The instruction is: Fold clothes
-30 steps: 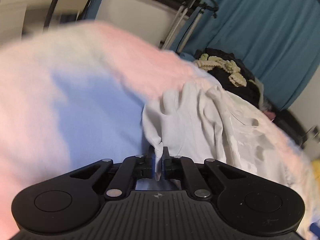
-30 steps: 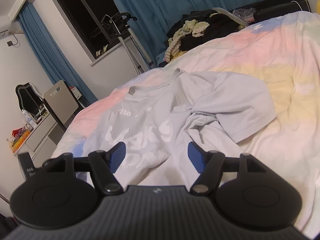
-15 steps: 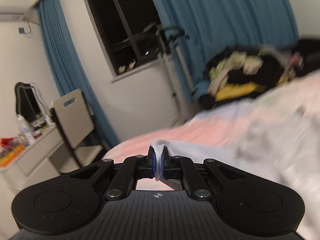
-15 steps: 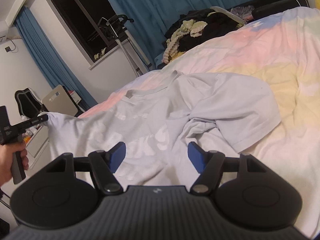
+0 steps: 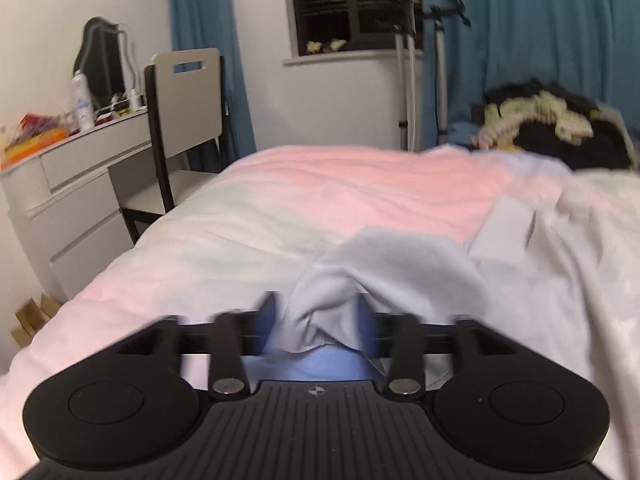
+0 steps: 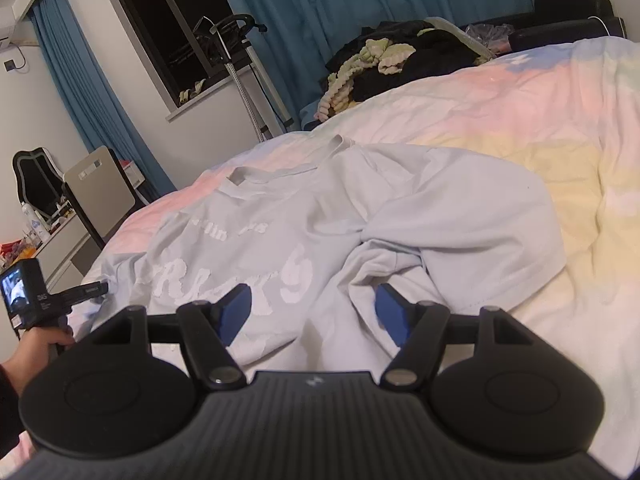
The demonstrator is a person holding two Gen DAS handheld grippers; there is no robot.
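Jaws of the left gripper are opening around a bunched sleeve of the pale T-shirt, which lies rumpled on the pastel bedspread; the right gripper hovers spread above its hem, holding nothing.

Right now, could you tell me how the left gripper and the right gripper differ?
The left gripper has T-shirt fabric bunched between its opening jaws; the right gripper has jaws open with nothing between them, over the shirt. The left looks motion-blurred, the right sharp. Both have blue pads.
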